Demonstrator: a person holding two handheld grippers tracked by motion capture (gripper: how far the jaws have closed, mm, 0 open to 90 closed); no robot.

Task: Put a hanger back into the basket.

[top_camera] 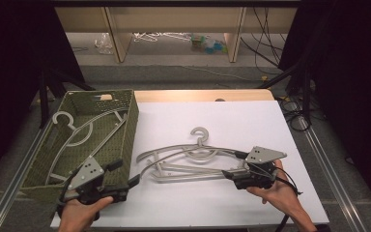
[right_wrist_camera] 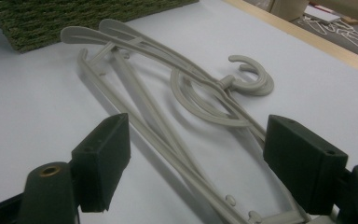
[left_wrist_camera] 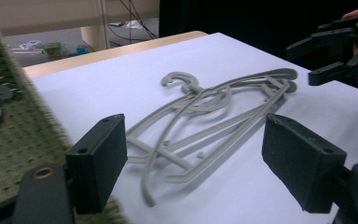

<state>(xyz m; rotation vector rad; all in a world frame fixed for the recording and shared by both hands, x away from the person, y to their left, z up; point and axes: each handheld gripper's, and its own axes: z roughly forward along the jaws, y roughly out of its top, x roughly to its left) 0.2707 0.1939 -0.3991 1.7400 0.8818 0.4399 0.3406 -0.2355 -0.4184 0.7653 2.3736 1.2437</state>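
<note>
White tabletop [top_camera: 212, 116], bare toward far edge. Hangers [top_camera: 193, 162] stacked centrally, between left tongs [top_camera: 125, 179] and right tongs [top_camera: 234, 166]; both open, empty. Basket [top_camera: 131, 121] at left.

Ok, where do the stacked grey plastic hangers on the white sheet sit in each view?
High view: the stacked grey plastic hangers lie mid-table, right of the green woven basket.
Left gripper view: centre, beyond the open left claw.
Right gripper view: centre, reaching between the open right claw.
Shared landmark: the basket, beside the hangers' far ends.
</note>
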